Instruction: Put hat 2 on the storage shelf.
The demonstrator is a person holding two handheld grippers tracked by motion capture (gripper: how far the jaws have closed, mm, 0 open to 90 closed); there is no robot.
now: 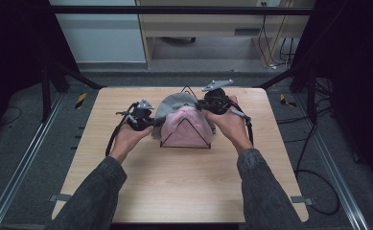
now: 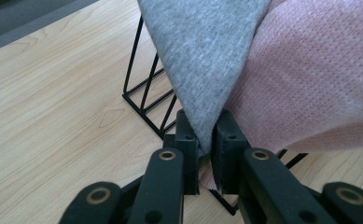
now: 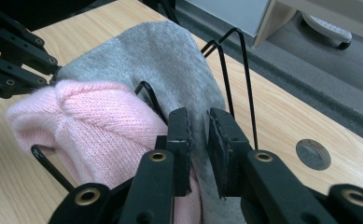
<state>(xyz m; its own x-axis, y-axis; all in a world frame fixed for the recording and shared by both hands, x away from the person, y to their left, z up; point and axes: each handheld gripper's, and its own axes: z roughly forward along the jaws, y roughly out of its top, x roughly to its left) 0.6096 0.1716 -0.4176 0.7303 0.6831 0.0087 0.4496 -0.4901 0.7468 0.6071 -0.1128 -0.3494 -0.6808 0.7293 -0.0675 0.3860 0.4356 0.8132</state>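
the left hand-held gripper (image 1: 148,122) sits left of centre on the wooden surface (image 1: 174,191), its jaws pinched narrow on the left edge of the grey cloth (image 2: 202,56), which hangs down into them as a tapering fold. just right of it stands the black wire rack (image 1: 186,136), a triangular frame whose long axis runs away from the person toward the far edge. the grey cloth drapes over the rack's far part, and the pink knit hat (image 1: 186,127) covers its near part, crown toward the person, touching the grey cloth. on the right, the right hand-held gripper (image 1: 212,106) holds the grey cloth's right side between nearly closed jaws, beside the rack's upright wire loops (image 3: 237,70). bare surface lies open to the left, right and near side; the far edge is close behind the rack.
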